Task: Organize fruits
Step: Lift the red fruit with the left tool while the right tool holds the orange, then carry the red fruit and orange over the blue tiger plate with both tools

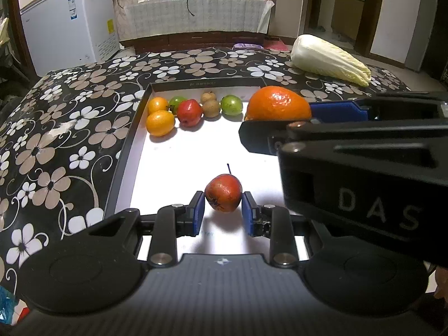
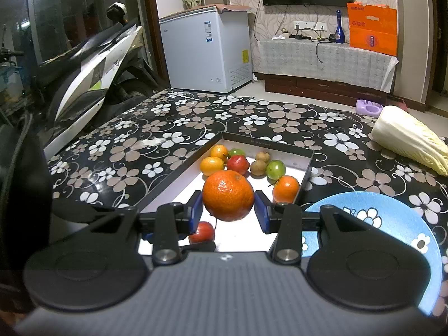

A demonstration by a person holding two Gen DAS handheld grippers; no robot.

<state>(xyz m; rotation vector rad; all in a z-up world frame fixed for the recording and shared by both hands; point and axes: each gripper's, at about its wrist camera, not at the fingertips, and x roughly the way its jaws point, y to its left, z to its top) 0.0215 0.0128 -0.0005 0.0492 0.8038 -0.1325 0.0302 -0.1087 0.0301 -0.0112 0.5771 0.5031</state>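
Note:
My left gripper [image 1: 223,205] is shut on a small red fruit [image 1: 223,193] with a thin stem, held just above the white floor of the black-rimmed tray [image 1: 123,151]. My right gripper [image 2: 228,205] is shut on a large orange [image 2: 228,195], which also shows in the left wrist view as the orange [image 1: 277,103] above the right gripper's body. Along the tray's far wall lie two small yellow-orange fruits [image 1: 159,123], a red fruit [image 1: 189,112], two green fruits [image 1: 231,104] and two brown ones [image 1: 211,108]. A smaller orange [image 2: 285,188] sits near the tray's right wall.
A pale napa cabbage [image 1: 330,58] lies on the flowered tablecloth [image 1: 56,140] at the far right. A blue flowered plate [image 2: 392,224] sits right of the tray. A white chest freezer [image 2: 207,53] and a scooter [image 2: 92,70] stand beyond the table.

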